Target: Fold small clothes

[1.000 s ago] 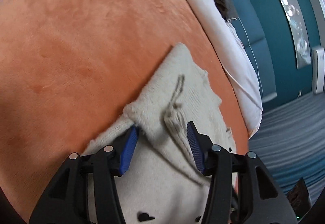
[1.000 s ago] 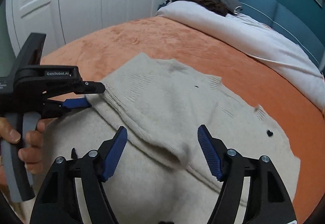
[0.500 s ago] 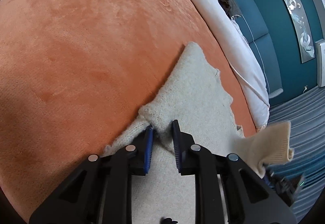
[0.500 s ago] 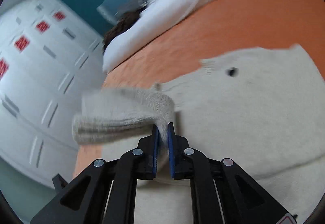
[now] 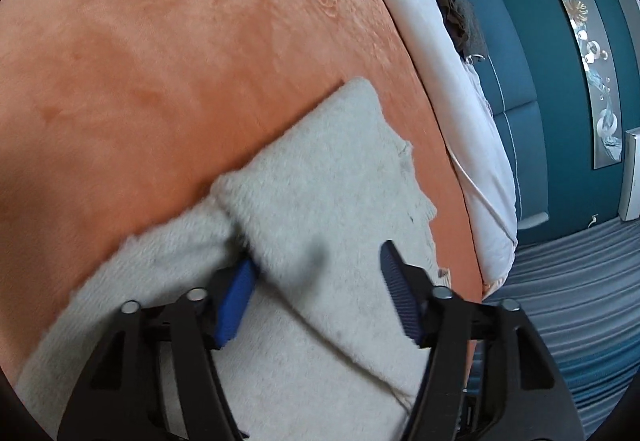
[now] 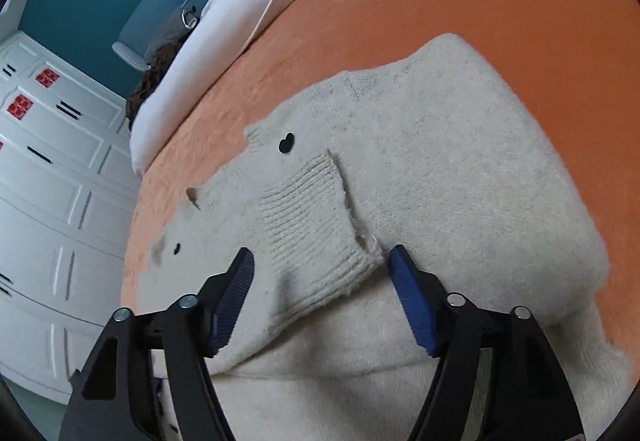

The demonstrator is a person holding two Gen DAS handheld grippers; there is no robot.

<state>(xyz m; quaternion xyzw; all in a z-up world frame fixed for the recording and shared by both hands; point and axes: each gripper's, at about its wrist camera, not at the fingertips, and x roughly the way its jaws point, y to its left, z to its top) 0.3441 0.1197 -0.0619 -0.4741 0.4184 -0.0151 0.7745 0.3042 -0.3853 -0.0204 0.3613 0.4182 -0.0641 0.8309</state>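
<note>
Both views are bright, lit by soft, even daylight with no harsh glare. Strong fisheye distortion bows the orange bedspread (image 5: 168, 81) and the white wardrobe doors (image 6: 52, 169), and dark vignetting fills the corners. The cream knitted garment (image 6: 460, 169) is mildly motion-blurred in the left view and sharper in the right, with faint soft shadows under its folds.

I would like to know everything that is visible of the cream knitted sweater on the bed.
The cream knitted sweater is soft and fuzzy, with a black heart-shaped button near its far edge. It lies on the orange blanket, a sleeve folded across the body; its ribbed cuff lies between the opening jaws of the right gripper. Pads do not press it.
</note>
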